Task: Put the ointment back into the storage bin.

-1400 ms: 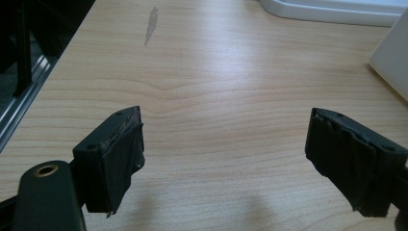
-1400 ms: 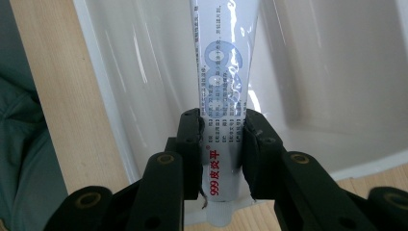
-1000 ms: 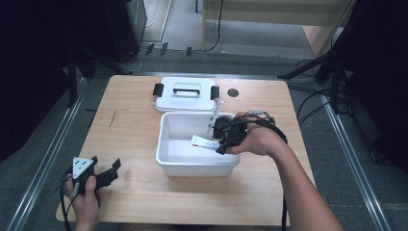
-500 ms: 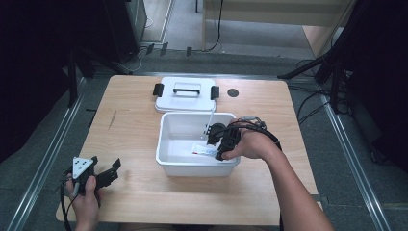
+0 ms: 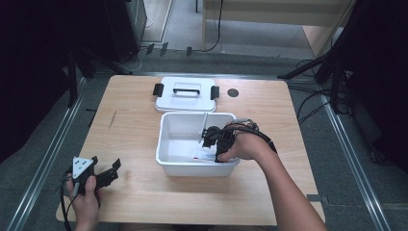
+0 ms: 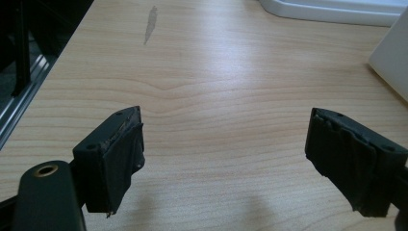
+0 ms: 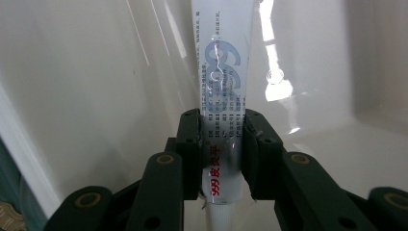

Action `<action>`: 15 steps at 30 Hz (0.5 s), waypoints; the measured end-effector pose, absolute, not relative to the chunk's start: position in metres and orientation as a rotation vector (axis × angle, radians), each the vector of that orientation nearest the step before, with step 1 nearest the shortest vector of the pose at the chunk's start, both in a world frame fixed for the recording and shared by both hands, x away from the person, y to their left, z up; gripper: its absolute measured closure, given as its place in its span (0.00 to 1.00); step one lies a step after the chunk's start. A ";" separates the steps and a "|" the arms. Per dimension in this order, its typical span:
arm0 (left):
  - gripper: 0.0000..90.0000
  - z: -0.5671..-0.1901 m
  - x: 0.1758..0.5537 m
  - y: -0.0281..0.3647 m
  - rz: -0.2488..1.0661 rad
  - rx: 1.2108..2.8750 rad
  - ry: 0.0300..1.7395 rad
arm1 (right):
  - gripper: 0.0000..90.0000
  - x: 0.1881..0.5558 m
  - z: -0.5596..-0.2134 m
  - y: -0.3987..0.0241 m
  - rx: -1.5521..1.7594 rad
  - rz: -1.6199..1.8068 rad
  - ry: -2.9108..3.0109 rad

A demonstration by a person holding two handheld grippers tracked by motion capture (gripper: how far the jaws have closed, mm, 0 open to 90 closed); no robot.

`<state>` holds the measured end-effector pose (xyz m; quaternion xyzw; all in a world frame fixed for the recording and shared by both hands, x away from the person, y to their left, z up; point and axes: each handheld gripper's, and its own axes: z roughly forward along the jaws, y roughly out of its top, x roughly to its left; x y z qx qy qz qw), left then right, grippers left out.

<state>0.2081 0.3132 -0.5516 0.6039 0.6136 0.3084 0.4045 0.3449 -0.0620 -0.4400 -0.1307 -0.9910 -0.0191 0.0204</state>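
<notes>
Right gripper (image 7: 222, 144) sat inside the white bin (image 5: 166, 144) at frame centre of the high view, jaws pinching a white printed tube (image 7: 222, 72) near its lower end. Left gripper (image 5: 103, 174) rested at lower left on the counter (image 5: 134, 130), jaws spread, nothing between them. Bin lid (image 5: 185, 94) lay just behind the bin.

The hand-held gripper (image 7: 222, 144) clamps a white tube (image 7: 222, 72) (blue and red print) inside a white bin (image 7: 72, 72).
</notes>
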 end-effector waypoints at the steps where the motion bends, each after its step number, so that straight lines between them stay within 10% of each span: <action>1: 0.16 -0.552 0.208 0.313 0.778 1.525 1.549 | 0.80 0.345 -0.441 -0.062 -0.404 -0.057 -3.073; 15: 0.16 -0.552 0.208 0.314 0.774 1.525 1.550 | 0.80 0.347 -0.451 -0.056 -0.444 0.040 -3.054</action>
